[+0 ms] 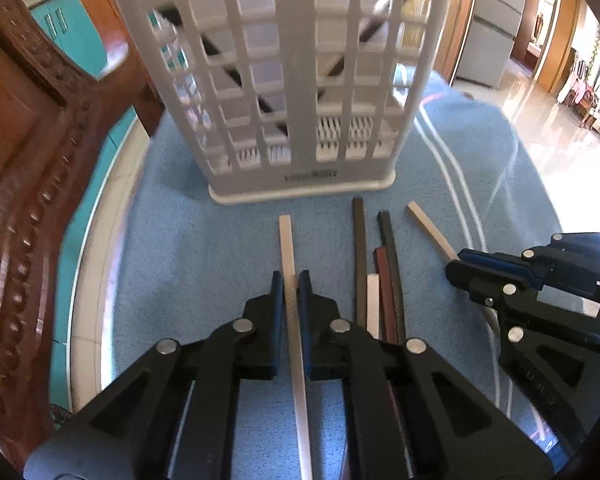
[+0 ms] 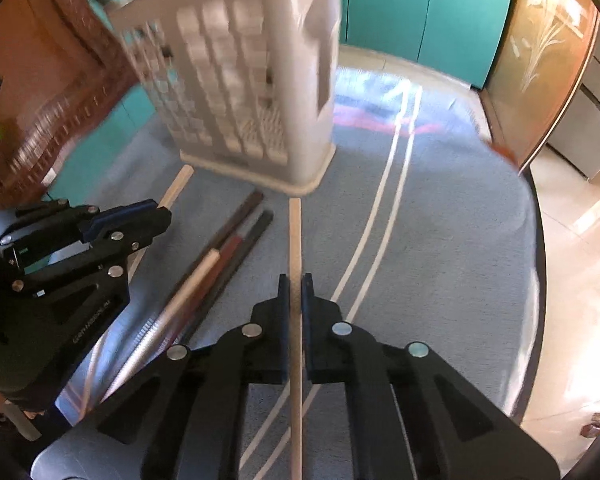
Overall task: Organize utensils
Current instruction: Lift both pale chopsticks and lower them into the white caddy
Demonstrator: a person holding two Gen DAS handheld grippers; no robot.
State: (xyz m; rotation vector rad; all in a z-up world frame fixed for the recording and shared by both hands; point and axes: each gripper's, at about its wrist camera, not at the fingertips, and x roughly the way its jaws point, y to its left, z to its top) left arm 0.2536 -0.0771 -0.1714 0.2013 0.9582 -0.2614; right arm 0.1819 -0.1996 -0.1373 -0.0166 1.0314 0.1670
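My left gripper (image 1: 290, 278) is shut on a pale chopstick (image 1: 286, 240) that points at the white slotted utensil holder (image 1: 296, 80). In the right wrist view my right gripper (image 2: 295, 280) is shut on a light wooden chopstick (image 2: 295, 232) whose tip lies near the holder's (image 2: 244, 80) base corner. Between the two held sticks a loose bundle lies on the cloth: two dark chopsticks (image 1: 358, 248), a reddish one (image 1: 384, 280) and a white one (image 1: 373, 304). The holder has several sticks leaning inside it. Each gripper shows in the other's view: right gripper (image 1: 454, 262), left gripper (image 2: 160, 210).
A blue cloth (image 1: 188, 248) with white stripes covers the round table. A carved wooden chair (image 1: 28, 160) stands close on the left. Teal cabinets (image 2: 420, 12) stand behind the table. The table's right edge (image 2: 536, 280) drops off to a glossy floor.
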